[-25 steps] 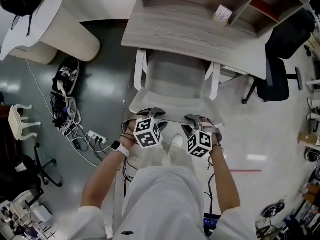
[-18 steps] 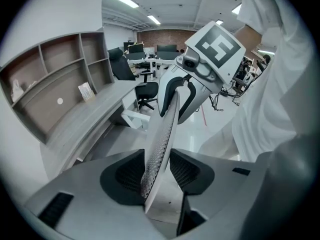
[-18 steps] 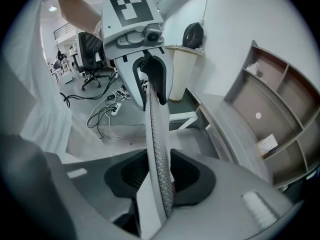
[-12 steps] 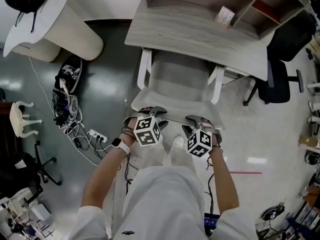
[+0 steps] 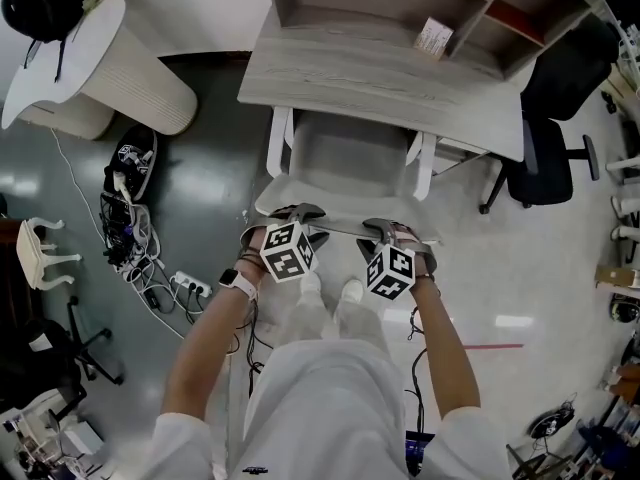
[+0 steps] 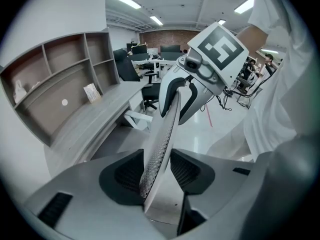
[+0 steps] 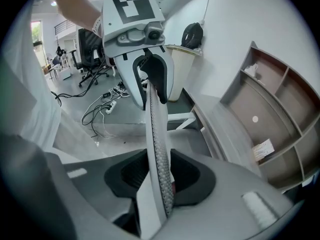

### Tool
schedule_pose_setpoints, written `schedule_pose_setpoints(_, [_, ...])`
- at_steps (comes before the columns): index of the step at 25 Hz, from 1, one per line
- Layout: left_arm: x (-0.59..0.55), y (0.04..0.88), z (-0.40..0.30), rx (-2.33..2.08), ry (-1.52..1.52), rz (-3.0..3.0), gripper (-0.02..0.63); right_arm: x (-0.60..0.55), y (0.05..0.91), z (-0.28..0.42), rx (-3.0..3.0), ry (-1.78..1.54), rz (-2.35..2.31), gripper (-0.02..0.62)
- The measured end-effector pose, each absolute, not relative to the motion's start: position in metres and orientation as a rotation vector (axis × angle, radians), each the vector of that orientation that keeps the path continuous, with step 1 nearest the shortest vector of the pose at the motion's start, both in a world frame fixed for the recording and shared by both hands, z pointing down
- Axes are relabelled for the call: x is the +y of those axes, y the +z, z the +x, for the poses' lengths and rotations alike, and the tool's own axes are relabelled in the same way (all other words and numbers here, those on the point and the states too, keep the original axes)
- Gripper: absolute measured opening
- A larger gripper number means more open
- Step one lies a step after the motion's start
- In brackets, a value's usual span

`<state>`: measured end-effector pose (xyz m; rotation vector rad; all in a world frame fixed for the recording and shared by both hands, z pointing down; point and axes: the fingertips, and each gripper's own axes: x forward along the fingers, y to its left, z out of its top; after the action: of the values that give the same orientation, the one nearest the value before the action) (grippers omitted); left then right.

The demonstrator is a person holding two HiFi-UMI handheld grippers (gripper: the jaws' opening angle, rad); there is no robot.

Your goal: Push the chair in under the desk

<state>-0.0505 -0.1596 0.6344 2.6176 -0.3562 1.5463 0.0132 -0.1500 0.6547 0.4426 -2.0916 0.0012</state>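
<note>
A white and grey chair [image 5: 345, 158] stands in front of the grey wooden desk [image 5: 380, 68], its seat partly under the desktop. My left gripper [image 5: 298, 218] and right gripper [image 5: 385, 230] are side by side at the top edge of the backrest [image 5: 340, 230]. In the left gripper view the mesh backrest [image 6: 162, 124] runs between the pads of my left gripper [image 6: 156, 171], which is shut on it. The right gripper view has the same edge [image 7: 155, 129] clamped in my right gripper [image 7: 159, 176].
A black office chair [image 5: 555, 153] stands right of the desk. A power strip with tangled cables [image 5: 150, 268] lies on the floor at the left, near a white ribbed stand [image 5: 110, 63]. A small card [image 5: 433, 36] leans in the desk's shelf. The person's legs are behind the chair.
Both grippers and the backrest have moved forward toward the desk. More of the seat now lies under the desktop.
</note>
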Motion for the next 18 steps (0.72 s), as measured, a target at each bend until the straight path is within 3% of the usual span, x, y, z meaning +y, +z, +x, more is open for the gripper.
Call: schedule_pose_setpoints(18, [-0.234,0.639,-0.041,-0.407,1.606,2.635,0.173,-0.224,0.66,0.023,-2.061,-0.078,0.467,0.127])
